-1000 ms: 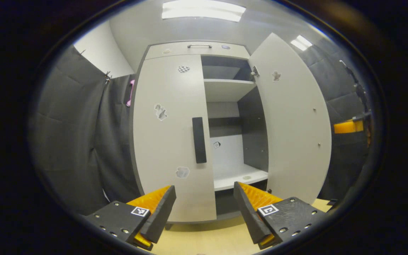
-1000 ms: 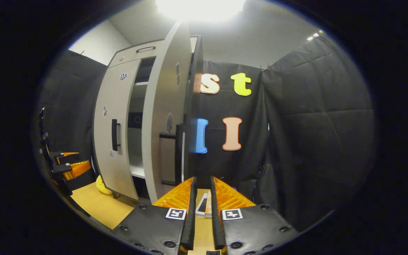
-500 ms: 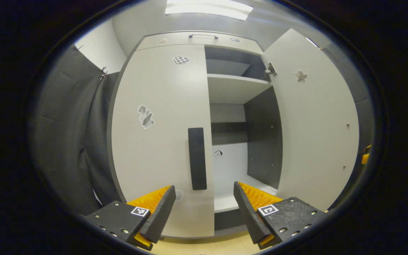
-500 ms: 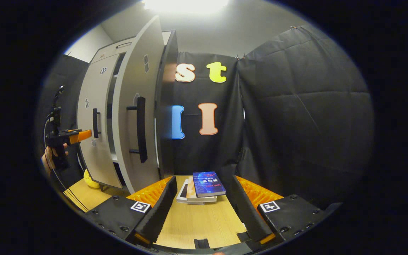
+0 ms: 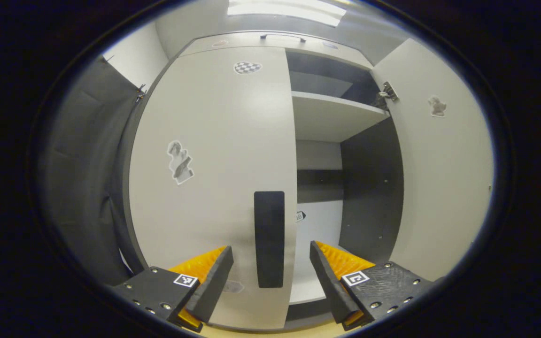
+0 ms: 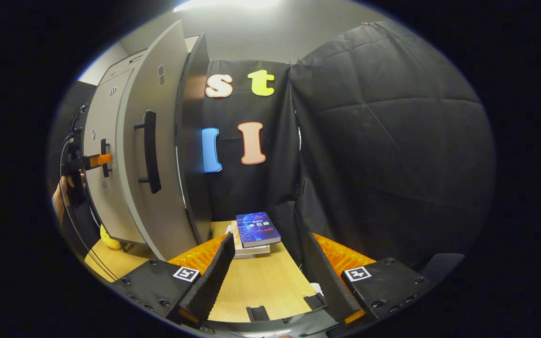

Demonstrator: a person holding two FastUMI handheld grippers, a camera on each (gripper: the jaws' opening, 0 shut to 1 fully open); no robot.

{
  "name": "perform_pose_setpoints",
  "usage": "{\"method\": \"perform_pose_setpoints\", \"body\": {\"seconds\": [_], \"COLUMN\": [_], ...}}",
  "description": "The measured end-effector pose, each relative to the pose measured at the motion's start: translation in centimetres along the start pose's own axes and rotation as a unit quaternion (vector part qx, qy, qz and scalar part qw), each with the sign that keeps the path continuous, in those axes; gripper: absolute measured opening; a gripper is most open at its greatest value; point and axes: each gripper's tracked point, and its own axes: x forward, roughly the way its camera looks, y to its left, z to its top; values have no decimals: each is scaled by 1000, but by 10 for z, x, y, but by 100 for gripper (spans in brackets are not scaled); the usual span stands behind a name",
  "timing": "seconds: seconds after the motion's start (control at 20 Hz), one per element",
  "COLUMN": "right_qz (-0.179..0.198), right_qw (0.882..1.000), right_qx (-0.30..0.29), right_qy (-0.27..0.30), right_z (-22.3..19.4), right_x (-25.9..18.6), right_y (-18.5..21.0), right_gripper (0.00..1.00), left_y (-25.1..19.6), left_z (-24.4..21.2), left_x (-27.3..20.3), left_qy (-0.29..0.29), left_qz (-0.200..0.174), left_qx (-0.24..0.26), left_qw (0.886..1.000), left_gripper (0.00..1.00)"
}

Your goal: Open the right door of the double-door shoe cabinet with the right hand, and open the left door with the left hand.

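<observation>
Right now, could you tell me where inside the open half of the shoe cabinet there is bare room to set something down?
The upper shelf and the bottom shelf beside the dark side panel look bare. The left door covers the rest.

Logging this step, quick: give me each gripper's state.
Left gripper: open, empty, facing the left door handle.
Right gripper: open, empty.
</observation>
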Motion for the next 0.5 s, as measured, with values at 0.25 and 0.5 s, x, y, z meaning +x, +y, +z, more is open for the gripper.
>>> {"method": "perform_pose_setpoints", "body": {"seconds": [0.25, 0.5], "right_qz": [-8, -7], "right_qw": [1000, 1000], "right_qx": [19, 11], "right_qy": [5, 6], "right_z": [-6, -9], "right_x": [4, 7], "right_y": [-8, -7], "right_gripper": [94, 94], "left_y": [12, 9], "left_z": [-5, -3], "left_x": [18, 18], "left_qy": [11, 6], "left_qz": [30, 29], "left_qx": [24, 8], "left_qw": [999, 1000], "left_gripper": [84, 51]}}
